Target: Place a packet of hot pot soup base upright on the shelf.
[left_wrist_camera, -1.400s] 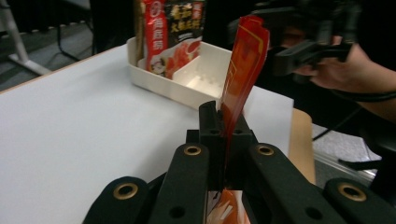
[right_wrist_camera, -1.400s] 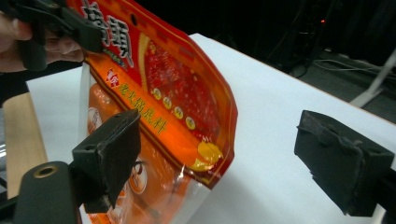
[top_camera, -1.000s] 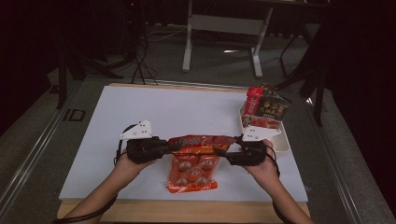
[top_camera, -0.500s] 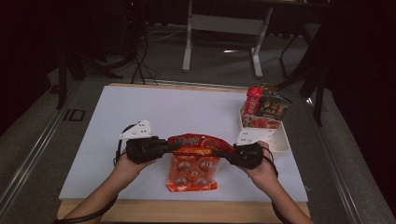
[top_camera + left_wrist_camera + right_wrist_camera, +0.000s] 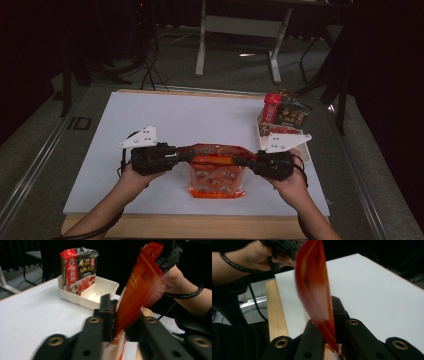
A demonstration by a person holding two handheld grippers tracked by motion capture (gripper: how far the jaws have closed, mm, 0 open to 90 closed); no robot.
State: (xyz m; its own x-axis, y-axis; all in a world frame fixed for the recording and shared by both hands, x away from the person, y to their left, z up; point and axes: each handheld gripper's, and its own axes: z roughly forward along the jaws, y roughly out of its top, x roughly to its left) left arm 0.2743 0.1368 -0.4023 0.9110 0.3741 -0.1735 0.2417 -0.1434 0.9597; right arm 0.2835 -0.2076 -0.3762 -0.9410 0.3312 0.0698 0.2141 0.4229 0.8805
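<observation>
Now, line by line:
Red bag [image 5: 216, 172]: held over the near middle of the white table [image 5: 200, 120], top edge stretched between both grippers, lower part hanging to the surface; print blurred in both gripper views.
Left gripper [image 5: 176, 155]: jaws have just been opening slightly, bag's edge between them, pads apparently touching it.
Right gripper [image 5: 248, 162]: clenched on the bag's other top corner.
Cream tray [image 5: 304, 150]: far right, partly hidden behind the right gripper's grey plate.
Dark packet [image 5: 79, 270]: upright in the tray.
</observation>
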